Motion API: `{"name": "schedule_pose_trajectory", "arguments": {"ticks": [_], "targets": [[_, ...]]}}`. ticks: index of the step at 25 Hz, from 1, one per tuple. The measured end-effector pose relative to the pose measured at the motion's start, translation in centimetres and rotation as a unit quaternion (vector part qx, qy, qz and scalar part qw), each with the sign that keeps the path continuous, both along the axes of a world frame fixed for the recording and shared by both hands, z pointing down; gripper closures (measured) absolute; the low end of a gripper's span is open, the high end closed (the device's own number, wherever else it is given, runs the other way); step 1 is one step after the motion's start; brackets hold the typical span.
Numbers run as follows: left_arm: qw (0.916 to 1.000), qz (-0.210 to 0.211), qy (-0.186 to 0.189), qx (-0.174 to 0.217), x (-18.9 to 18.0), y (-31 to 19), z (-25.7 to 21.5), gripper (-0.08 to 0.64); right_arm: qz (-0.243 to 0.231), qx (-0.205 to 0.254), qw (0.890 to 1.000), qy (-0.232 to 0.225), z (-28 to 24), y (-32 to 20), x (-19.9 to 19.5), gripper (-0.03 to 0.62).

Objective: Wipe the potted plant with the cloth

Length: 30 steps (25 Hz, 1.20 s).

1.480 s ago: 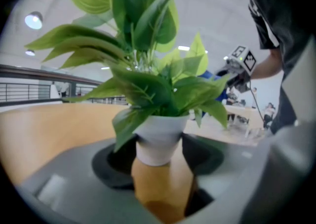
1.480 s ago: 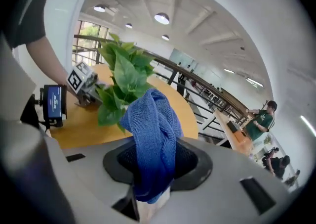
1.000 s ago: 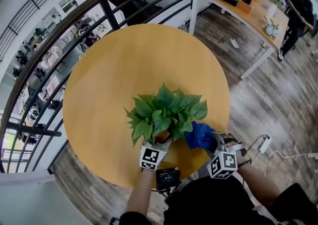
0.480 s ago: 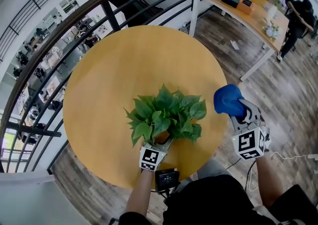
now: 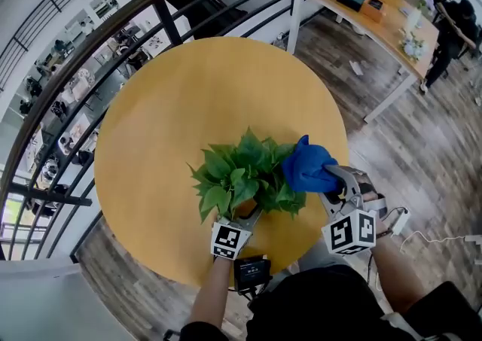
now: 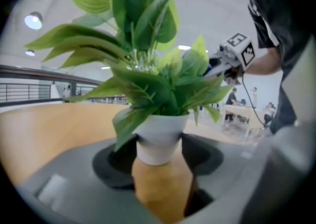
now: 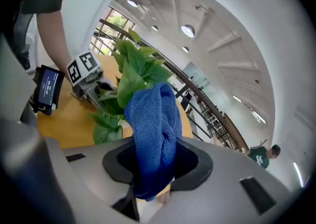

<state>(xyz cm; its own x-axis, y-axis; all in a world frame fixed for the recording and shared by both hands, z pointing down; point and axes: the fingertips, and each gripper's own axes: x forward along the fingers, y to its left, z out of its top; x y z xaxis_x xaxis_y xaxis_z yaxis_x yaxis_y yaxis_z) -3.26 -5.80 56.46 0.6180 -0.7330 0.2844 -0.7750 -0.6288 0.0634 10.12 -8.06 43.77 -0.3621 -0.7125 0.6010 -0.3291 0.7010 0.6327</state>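
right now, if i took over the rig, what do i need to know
The left gripper is shut on the white pot, steadying it on the round table.
The right gripper is shut on the bunched blue cloth, held at the right-side leaves of the plant.
Done: both grips made.
Left: wiping the leaves; which are already wiped can't be told.

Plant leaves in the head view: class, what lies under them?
The leaves hide the pot from above; only the table shows around them. The left gripper view shows the white pot beneath them.
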Motion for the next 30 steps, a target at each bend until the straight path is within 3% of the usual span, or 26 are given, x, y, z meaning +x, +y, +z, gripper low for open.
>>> {"name": "schedule_pose_trajectory", "arguments": {"ticks": [4,6,8,11,14,17,20,23,26,30], "targets": [[1.0000,-0.001,0.000,-0.002,-0.1,0.2,0.1,0.282,0.038,-0.041,0.996,0.064,4.8,-0.8,5.0,0.456],[1.0000,0.000,0.001,-0.002,0.0,0.2,0.1,0.282,0.065,-0.055,0.994,0.075,5.6,-1.3,7.3,0.456],[1.0000,0.001,0.000,-0.001,-0.1,0.1,0.1,0.283,0.094,-0.045,0.993,0.055,4.4,-2.3,8.5,0.456],[1.0000,0.000,0.001,-0.001,-0.1,0.1,0.0,0.283,0.110,0.004,0.994,-0.018,-0.6,-3.9,8.0,0.456],[1.0000,0.001,0.001,-0.002,0.0,0.1,-0.1,0.283,0.084,0.068,0.991,-0.078,-6.8,-4.2,5.3,0.456],[1.0000,0.001,0.002,-0.002,0.0,0.1,-0.1,0.284,0.022,0.089,0.992,-0.091,-10.2,-2.4,1.1,0.456],[1.0000,0.002,0.003,-0.003,0.1,0.0,-0.2,0.284,-0.057,0.076,0.991,-0.091,-9.8,0.8,-3.4,0.456],[1.0000,0.001,0.002,-0.003,0.0,0.1,-0.1,0.284,-0.110,0.050,0.992,-0.040,-5.7,3.0,-5.6,0.456],[1.0000,0.004,0.002,-0.003,0.0,0.1,0.0,0.285,-0.075,0.026,0.997,-0.019,-2.7,2.0,-3.7,0.456],[1.0000,0.004,0.000,-0.004,-0.2,0.2,0.1,0.287,-0.001,-0.046,0.999,-0.007,2.4,-0.2,1.0,0.456]]}}
